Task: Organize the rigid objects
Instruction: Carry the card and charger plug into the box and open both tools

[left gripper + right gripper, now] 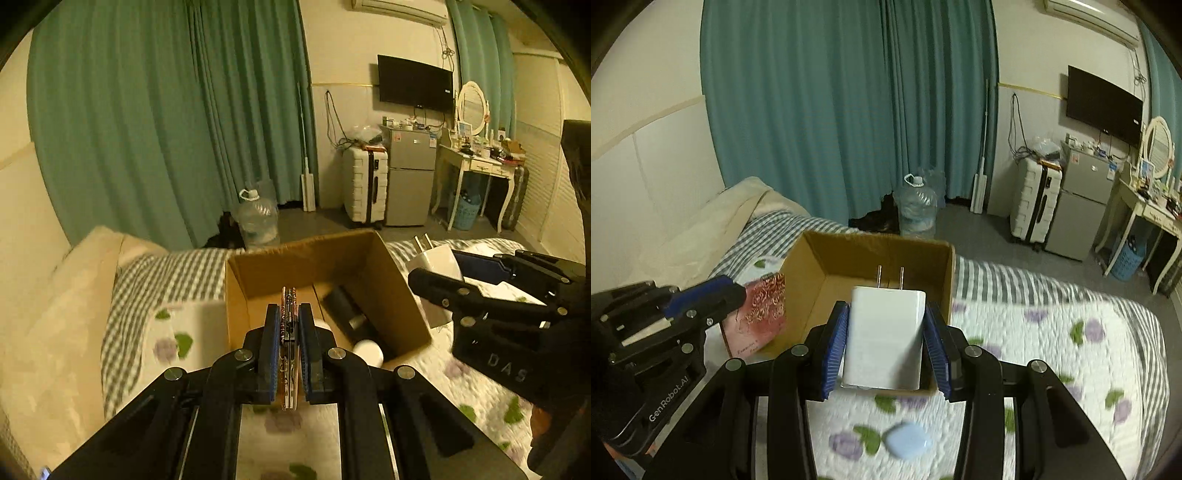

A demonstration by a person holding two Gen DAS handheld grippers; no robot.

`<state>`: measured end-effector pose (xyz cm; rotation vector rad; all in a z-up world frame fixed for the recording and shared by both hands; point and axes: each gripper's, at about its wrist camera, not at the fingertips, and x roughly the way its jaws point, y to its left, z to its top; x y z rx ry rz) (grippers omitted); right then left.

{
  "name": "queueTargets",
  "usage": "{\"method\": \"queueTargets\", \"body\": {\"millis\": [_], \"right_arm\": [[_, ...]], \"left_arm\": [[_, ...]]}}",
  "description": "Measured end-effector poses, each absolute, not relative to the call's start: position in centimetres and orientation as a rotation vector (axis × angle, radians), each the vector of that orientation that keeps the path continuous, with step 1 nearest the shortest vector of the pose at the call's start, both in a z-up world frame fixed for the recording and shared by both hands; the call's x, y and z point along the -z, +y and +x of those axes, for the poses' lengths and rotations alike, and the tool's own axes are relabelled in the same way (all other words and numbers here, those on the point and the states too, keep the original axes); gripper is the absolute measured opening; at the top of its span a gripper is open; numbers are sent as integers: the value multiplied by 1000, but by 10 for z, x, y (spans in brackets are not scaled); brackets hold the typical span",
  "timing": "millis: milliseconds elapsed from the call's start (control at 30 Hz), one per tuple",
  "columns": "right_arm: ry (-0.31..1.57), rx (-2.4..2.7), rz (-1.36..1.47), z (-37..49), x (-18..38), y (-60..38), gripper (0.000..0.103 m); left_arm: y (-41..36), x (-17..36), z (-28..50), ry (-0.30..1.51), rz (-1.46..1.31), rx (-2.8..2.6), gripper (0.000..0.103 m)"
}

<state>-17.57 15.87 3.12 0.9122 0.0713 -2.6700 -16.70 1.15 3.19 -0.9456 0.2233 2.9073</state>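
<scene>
Left gripper (pixel 289 334) is level over the near edge of the box (pixel 384 258), pads clamped on a thin pink card (pixel 764 314) held edge-up. Right gripper (pixel 886 332) points over the box, pads pressed against a white charger (pixel 884 339), prongs forward. In the box: a dark cylinder (pixel 349 310), possibly a bottle. A pale blue pebble (pixel 909 441) lies on the quilt (pixel 1052 332).

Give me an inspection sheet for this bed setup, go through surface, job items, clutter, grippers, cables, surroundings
Surface: floral quilt on the bed.
Job's things: cardboard box open, holding a black cylinder; white charger; pink patterned card.
Clutter: pale blue case lying on the quilt.
Grippers: left gripper shut on the card; right gripper shut on the charger.
Cables: wall cables above the suitcase.
Surroundings: green curtains, water jug, fridge.
</scene>
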Motion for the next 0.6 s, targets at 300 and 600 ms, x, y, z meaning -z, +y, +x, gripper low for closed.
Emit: {"method": "queueTargets", "body": {"millis": [300,600], "right_arm": [[75,2637,1004,-251,20,141,41],[91,2624,1050,-277,52,131,41]], "left_arm": [[12,10,-238,275,-1024,-2875,10],[1,41,-270,275,-1073,-2865,10]]}}
